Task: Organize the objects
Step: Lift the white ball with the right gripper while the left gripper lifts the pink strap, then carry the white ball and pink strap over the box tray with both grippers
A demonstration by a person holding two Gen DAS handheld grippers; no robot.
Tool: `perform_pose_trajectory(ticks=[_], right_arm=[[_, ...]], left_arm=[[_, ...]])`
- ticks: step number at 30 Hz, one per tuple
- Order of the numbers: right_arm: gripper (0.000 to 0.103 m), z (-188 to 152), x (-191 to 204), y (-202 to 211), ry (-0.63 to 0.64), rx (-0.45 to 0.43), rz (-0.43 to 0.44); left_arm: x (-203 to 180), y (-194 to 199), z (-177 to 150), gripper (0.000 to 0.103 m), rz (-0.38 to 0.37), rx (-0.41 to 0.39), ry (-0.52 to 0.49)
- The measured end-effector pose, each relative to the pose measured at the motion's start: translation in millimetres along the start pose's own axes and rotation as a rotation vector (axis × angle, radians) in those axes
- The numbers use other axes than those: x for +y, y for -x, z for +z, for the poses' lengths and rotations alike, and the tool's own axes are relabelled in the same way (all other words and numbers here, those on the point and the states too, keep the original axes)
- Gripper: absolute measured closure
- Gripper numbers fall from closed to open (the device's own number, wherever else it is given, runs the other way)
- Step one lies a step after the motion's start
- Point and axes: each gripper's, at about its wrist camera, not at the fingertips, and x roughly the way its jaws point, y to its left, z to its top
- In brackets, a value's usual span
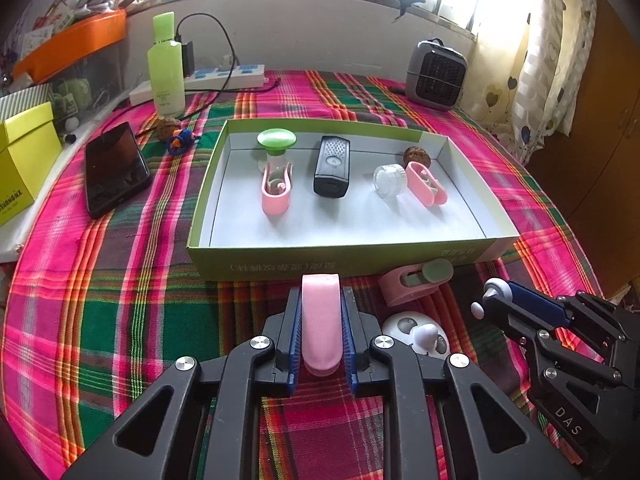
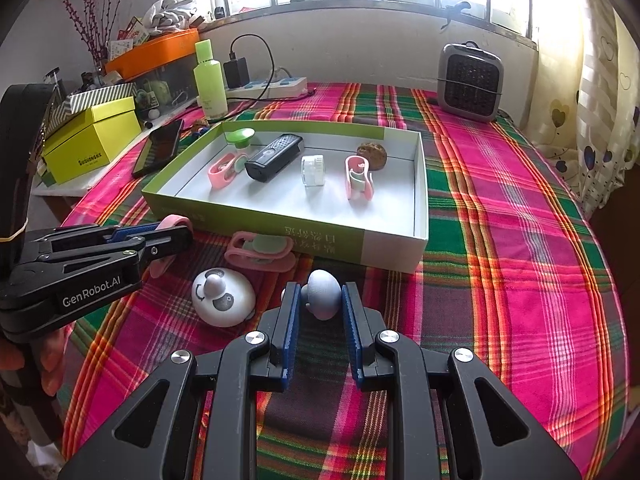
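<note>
My left gripper (image 1: 320, 312) is shut on a pink clip (image 1: 321, 320), held just before the front wall of the green-sided box (image 1: 280, 266). My right gripper (image 2: 320, 300) is shut on a small grey-white mushroom-shaped piece (image 2: 323, 294); it also shows in the left wrist view (image 1: 496, 294). The box (image 2: 396, 248) holds two pink clips (image 1: 275, 190) (image 1: 426, 183), a green-capped item (image 1: 276, 140), a black device (image 1: 332, 166), a clear jar (image 1: 387, 180) and a walnut (image 1: 416, 156). Another pink clip (image 1: 412, 282) and a white panda-face dome (image 1: 416, 336) lie on the cloth in front.
A black phone (image 1: 114, 168), a green bottle (image 1: 166, 68), a power strip (image 1: 224, 76) and a yellow box (image 1: 24, 160) stand at the left. A grey heater (image 1: 436, 76) stands at the back right. The plaid cloth (image 2: 520, 240) stretches to the right of the box.
</note>
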Motion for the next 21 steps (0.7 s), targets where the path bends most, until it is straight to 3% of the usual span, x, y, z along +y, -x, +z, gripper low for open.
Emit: perform_pose_trajectory(ticks=[21], right_arm=[[0.081,5.0,8.0,2.7,0.019,-0.013,-0.005]], left_arm=[[-1.4,5.9,1.4,0.087,-0.011,-0.015,-0.004]])
